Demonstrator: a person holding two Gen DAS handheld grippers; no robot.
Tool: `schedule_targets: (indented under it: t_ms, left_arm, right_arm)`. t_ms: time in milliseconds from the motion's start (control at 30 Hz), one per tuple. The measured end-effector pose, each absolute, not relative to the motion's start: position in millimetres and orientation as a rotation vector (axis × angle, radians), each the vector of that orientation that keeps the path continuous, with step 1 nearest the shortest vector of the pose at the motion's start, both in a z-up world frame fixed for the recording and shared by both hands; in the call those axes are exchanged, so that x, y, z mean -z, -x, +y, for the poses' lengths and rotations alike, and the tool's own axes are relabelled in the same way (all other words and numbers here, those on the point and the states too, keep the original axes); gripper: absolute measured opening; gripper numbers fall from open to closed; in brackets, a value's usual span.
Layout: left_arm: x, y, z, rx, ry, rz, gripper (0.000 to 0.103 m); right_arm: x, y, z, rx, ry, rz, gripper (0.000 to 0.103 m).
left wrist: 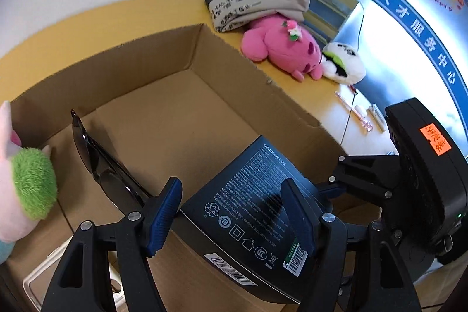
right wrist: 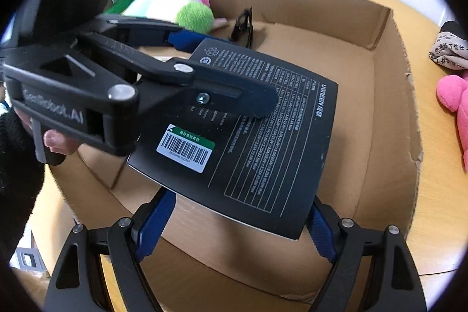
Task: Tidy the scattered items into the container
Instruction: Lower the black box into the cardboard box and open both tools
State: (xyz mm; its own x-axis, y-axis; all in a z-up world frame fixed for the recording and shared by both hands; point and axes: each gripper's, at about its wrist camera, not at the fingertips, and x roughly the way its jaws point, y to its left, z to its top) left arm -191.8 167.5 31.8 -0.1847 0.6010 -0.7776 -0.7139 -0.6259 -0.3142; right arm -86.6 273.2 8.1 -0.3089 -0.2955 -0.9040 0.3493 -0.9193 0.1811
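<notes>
A black UGREEN box (left wrist: 248, 195) (right wrist: 263, 130) hangs tilted over the open cardboard box (left wrist: 163, 54) (right wrist: 389, 107), printed face up. My left gripper (left wrist: 231, 214) is shut across its width, one blue pad on each side. In the right wrist view the left gripper (right wrist: 225, 72) comes in from the left, one finger lying over the label face. My right gripper (right wrist: 238, 224) clamps the near edge of the same box and shows at the right (left wrist: 330, 174) in the left wrist view. Dark sunglasses (left wrist: 99, 165) (right wrist: 244, 25) lie inside the carton.
A pink-and-green plush (left wrist: 29, 180) (right wrist: 194, 16) leans at the carton's left wall. On the yellow table (left wrist: 292, 89) beyond the right wall lie a pink plush (left wrist: 286, 48) (right wrist: 456, 98), a white plush (left wrist: 345, 63), printed cloth (left wrist: 248, 5) and pens (left wrist: 354, 110).
</notes>
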Motion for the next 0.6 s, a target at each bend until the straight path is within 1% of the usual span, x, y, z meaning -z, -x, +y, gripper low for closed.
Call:
schedule_targets:
  t_ms: [100, 300, 467, 600]
  left_arm:
    - [-25.2, 190.3, 172.8, -1.911, 1.194, 0.177, 0.073]
    - [-14.5, 195.5, 174.6, -1.89, 1.233, 0.166, 0.074]
    - [-7.1, 199.8, 175.3, -1.88, 1.26, 0.138, 0.074]
    - [-9.0, 199.4, 176.7, -1.903, 1.272, 0.155, 0.074]
  right_arm:
    - [-4.3, 92.3, 276.8, 2.236, -1.581, 0.062, 0.085]
    - [-1.6, 91.3, 278.2, 2.211, -1.63, 0.056, 0.085]
    - [0.3, 88.4, 275.1, 2.196, -1.68, 0.086, 0.084]
    - [-2.3, 85.9, 272.3, 2.207, -1.701, 0.112, 0.085]
